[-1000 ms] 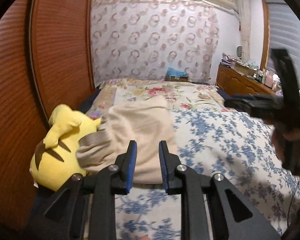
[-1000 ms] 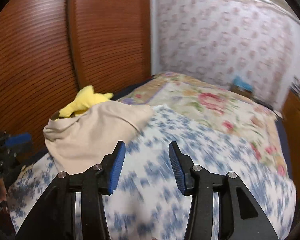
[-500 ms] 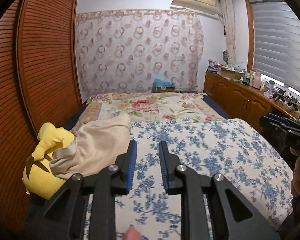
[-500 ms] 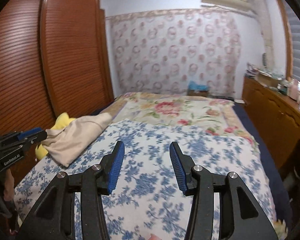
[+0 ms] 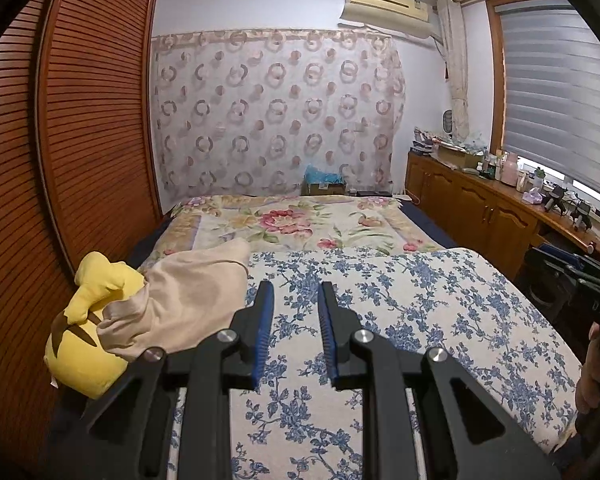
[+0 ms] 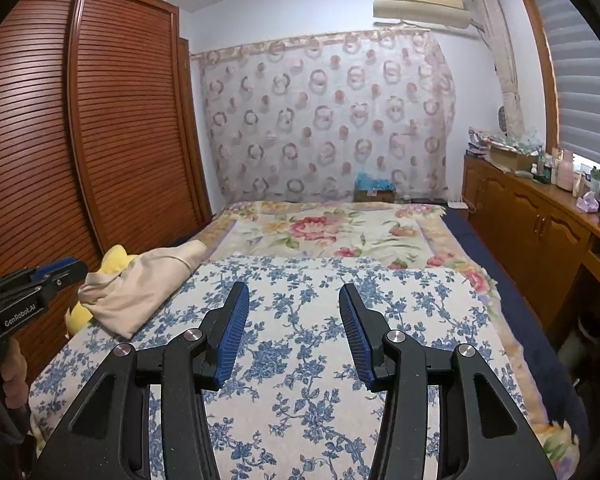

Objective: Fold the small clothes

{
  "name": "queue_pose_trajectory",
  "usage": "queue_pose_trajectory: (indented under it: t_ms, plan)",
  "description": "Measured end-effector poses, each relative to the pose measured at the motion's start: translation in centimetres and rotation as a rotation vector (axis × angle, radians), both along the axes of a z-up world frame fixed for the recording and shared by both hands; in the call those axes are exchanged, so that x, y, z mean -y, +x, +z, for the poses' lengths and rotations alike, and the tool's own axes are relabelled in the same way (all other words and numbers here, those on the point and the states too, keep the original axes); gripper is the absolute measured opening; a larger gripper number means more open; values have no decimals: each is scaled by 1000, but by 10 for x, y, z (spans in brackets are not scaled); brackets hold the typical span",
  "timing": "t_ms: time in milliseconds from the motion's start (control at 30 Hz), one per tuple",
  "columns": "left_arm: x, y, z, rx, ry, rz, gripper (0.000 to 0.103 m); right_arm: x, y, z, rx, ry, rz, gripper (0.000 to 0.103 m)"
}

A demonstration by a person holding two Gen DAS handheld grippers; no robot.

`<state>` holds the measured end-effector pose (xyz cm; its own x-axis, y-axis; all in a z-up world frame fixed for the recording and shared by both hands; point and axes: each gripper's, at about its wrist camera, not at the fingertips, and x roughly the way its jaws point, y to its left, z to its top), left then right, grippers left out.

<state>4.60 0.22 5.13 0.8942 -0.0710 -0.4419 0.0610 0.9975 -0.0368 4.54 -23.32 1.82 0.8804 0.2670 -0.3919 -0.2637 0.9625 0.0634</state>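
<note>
Left wrist view. The left hand-held gripper (image 5: pixel 293 290) points over a bed (image 5: pixel 440 320) spread with a blue-flowered cover; its blue-padded jaws stand a narrow gap apart with nothing between them. The task's thing, a beige garment (image 5: pixel 184 300), lies bunched at the bed's left edge, draped partly over a yellow plush toy (image 5: pixel 88 344) that hides beneath it in part. At the right edge the right hand-held gripper (image 5: pixel 580 280) is cut off by the frame; letters on its body are too partial to read, and a hand (image 5: pixel 590 376) grips it below. Compared with a second earlier, the garment sits farther off and to the left of the jaws, no longer directly ahead of them, and more of the room shows, including the air conditioner (image 5: pixel 388 4) in full. Small items on the wooden surface (image 5: pixel 500 184) under the window are too small to tell.

Right wrist view. The right hand-held gripper (image 6: pixel 294 300) has its jaws well apart, empty, over the blue-flowered cover. The beige garment (image 6: pixel 140 284) lies at far left, covering most of the plush toy (image 6: pixel 116 258). The left hand-held gripper (image 6: pixel 54 272) enters at the left edge, marked "GenRobot.AI"; its jaw gap cannot be told here. A second earlier the garment lay just ahead of the jaws and the picture was blurred; now it is sharp and the garment is well apart.
</note>
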Motion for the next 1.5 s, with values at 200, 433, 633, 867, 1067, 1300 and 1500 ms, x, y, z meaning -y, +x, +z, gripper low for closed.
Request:
queue_pose_trajectory:
  t_ms: [200, 433, 633, 867, 1067, 1300, 1500]
  plan:
    - [0, -4, 3, 15, 2, 4, 20, 0, -2, 3, 8, 0, -6, 47]
    - [1, -8, 8, 33, 0, 13, 20, 1, -1, 3, 8, 0, -9, 47]
    - [2, -12, 10, 47, 3, 20, 20, 1, -1, 3, 8, -1, -8, 47]
    - [2, -13, 10, 51, 3, 22, 20, 1, -1, 3, 10, 0, -10, 47]
    - [1, -12, 10, 49, 4, 21, 20, 2, -2, 3, 10, 0, -11, 47]
    - [-1, -15, 12, 56, 0, 30, 20, 2, -2, 3, 12, -2, -11, 47]
    - [-1, -15, 12, 57, 2, 29, 20, 3, -2, 3, 13, -1, -11, 47]
